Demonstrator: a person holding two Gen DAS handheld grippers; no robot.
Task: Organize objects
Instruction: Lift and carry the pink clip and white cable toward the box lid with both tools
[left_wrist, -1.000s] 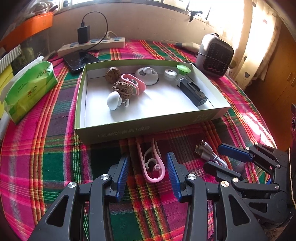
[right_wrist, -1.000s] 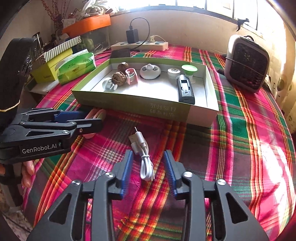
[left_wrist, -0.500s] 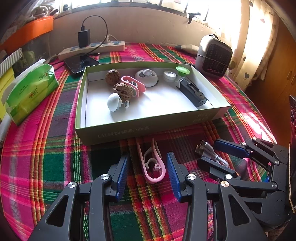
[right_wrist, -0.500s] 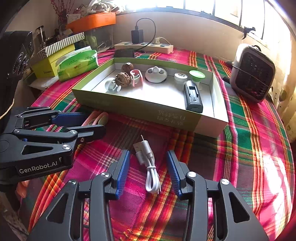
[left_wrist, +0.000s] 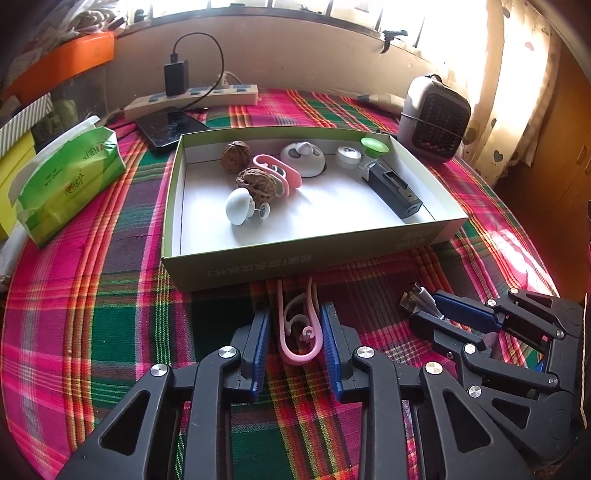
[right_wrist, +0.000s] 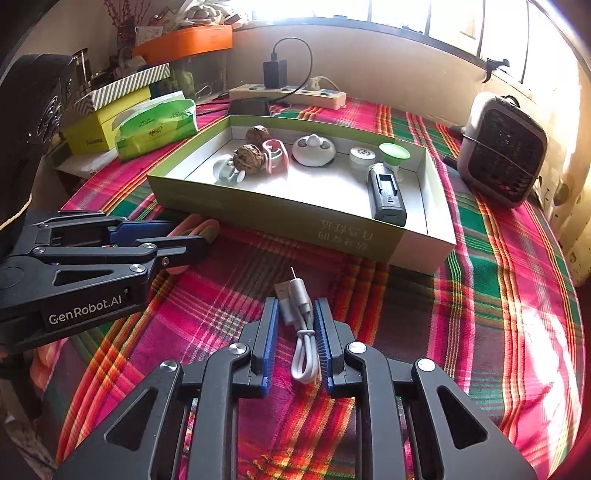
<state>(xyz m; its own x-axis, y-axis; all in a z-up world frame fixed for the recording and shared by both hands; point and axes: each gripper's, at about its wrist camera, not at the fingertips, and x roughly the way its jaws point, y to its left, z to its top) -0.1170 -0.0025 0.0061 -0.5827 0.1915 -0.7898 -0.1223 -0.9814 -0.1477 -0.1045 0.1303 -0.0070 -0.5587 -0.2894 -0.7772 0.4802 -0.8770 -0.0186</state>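
Note:
A pink ear hook (left_wrist: 298, 325) lies on the plaid cloth in front of the green box (left_wrist: 295, 262). My left gripper (left_wrist: 294, 317) straddles it, jaws narrowed close to its sides, contact unclear. A short white USB cable (right_wrist: 300, 325) lies between the jaws of my right gripper (right_wrist: 295, 314), which have closed in to its sides. The box (right_wrist: 280, 218) holds two walnuts, a pink hook, white round items, a green cap and a black device (right_wrist: 386, 194). The right gripper also shows in the left wrist view (left_wrist: 428, 308), and the left gripper in the right wrist view (right_wrist: 184, 236).
A green tissue pack (left_wrist: 70, 181) lies left of the box. A small grey heater (left_wrist: 436, 120) stands at the back right. A power strip (left_wrist: 192, 98) and a phone (left_wrist: 170, 127) lie behind the box. Yellow and striped boxes (right_wrist: 110, 110) stand at the far left.
Both grippers have moved forward over their objects and their jaws have narrowed, the left around the pink ear hook, the right around the white cable.

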